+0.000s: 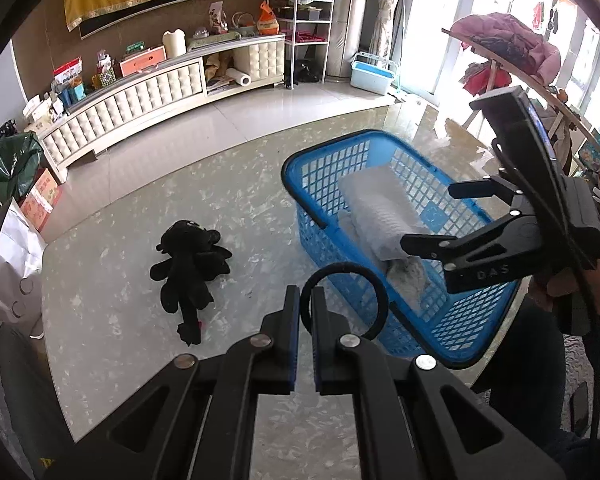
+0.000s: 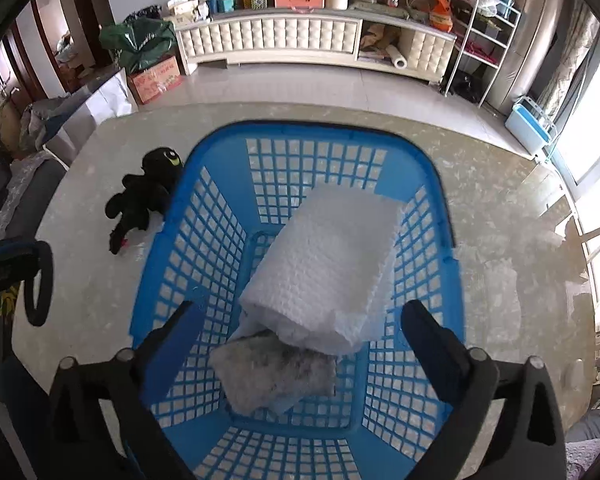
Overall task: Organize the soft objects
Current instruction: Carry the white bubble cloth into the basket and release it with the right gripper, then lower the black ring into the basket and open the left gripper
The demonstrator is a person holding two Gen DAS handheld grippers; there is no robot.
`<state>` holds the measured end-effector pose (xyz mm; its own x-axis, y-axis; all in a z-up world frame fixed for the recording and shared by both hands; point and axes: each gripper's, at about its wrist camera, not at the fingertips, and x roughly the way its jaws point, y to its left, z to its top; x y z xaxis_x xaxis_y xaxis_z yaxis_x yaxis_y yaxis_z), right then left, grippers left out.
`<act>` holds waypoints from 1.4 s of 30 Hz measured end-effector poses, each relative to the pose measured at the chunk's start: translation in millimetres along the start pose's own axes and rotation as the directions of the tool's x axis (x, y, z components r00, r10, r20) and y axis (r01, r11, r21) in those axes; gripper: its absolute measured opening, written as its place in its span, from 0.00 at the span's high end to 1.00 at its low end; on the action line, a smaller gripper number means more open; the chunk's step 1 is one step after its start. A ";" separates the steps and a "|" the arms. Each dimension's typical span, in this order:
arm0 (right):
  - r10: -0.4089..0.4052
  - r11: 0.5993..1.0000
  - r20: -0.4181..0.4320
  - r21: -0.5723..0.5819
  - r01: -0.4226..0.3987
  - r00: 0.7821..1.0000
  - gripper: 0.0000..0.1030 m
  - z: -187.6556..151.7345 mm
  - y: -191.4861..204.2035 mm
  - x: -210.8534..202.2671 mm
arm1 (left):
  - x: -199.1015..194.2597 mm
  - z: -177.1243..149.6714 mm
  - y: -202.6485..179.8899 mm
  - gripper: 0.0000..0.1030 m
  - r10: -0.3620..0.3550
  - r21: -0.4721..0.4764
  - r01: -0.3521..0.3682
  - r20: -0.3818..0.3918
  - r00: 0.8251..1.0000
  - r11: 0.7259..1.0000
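Basket: your blue plastic basket (image 2: 204, 216) is a rectangular tub with lattice walls and floor and rounded corners, standing on the table.
Basket contents: a white quilted pad (image 2: 324, 264), folded and puffy with a dimpled surface, lies slantwise inside; under its near end sits a grey mottled fuzzy cloth (image 2: 276, 376).
Hair tie: a thin black elastic hair tie (image 1: 374, 292), a round loop, stands up from your left gripper (image 1: 306, 308), just beside the basket's near corner.
Left jaws: pressed together, clamped on the hair tie's band.
Right jaws: your right gripper (image 2: 300, 336) hangs over the basket with its fingers spread wide, nothing pinched between them; the pad and cloth lie below the gap.
Plush toy: a black plush toy (image 1: 192, 268), limp and floppy with a yellow-green eye, lies flat on the table, left of the basket and apart from it.
Table: glossy pale marble-patterned table (image 1: 140, 240), rounded edge.
Room: tiled floor, a long cream tufted cabinet (image 2: 300, 40) cluttered on top, a white wire shelf (image 1: 312, 32), bright windows.
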<state>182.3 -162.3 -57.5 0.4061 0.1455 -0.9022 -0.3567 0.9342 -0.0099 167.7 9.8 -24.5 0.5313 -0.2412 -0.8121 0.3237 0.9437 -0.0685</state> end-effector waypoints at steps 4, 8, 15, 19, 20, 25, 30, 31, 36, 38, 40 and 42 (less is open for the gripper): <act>0.002 1.000 0.042 0.019 -0.003 0.999 0.00 -7.4 -12.3 -17.2 | -6.7 4.1 -12.1 0.96 -0.003 0.017 0.002 0.010 1.000 1.000; -0.005 1.000 0.063 0.031 0.004 0.998 0.00 -16.1 -22.2 -30.9 | -9.7 8.7 -28.8 0.96 -0.004 0.043 0.004 0.015 1.000 0.999; 0.031 0.997 0.058 0.072 -0.035 0.998 0.00 -33.7 -43.7 -41.3 | -4.0 17.7 -56.8 0.96 -0.011 0.080 0.011 0.003 1.000 0.997; 0.056 0.994 0.079 0.085 -0.062 0.995 0.00 -44.4 -53.0 -49.9 | 2.3 23.9 -75.0 0.96 -0.019 0.107 0.020 -0.009 1.000 0.994; 0.051 0.995 0.083 0.079 -0.057 0.995 0.00 -45.2 -53.0 -51.0 | 4.3 25.1 -78.2 0.96 -0.021 0.110 0.022 -0.013 1.000 0.994; 0.062 0.994 0.114 0.078 -0.071 0.992 0.00 -57.0 -61.0 -54.8 | 21.7 29.8 -97.6 0.96 -0.027 0.137 0.032 -0.045 0.999 0.990; 0.018 0.997 0.131 0.076 -0.028 0.991 0.00 -65.2 -69.4 -55.4 | 46.5 32.9 -114.0 0.96 -0.041 0.158 0.055 -0.091 0.995 0.986; 0.004 0.996 0.140 0.085 -0.016 0.990 0.00 -66.5 -72.4 -55.5 | 52.6 33.4 -116.1 0.96 -0.042 0.160 0.058 -0.101 0.994 0.985; -0.004 0.993 0.153 0.113 -0.014 0.988 0.00 -72.4 -83.5 -46.9 | 84.9 32.6 -121.3 0.96 -0.054 0.146 0.078 -0.162 0.985 0.986; -0.002 0.992 0.150 0.122 -0.017 0.989 0.00 -73.0 -87.2 -41.8 | 98.5 31.6 -121.7 0.96 -0.044 0.142 0.072 -0.186 0.982 0.987; 0.004 0.991 0.136 0.135 -0.022 0.991 0.00 -73.7 -91.9 -36.0 | 109.1 31.3 -121.1 0.96 -0.033 0.141 0.063 -0.207 0.978 0.988; 0.019 0.988 0.129 0.150 -0.038 0.992 0.00 -75.2 -95.8 -32.3 | 121.1 30.2 -119.3 0.96 -0.016 0.141 0.050 -0.230 0.973 0.989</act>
<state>140.1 -281.0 -59.8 0.5042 0.2038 -0.8392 -0.2421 0.9661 0.0892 217.1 -138.8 -97.2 0.3318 -0.1979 -0.9224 0.4573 0.8889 -0.0263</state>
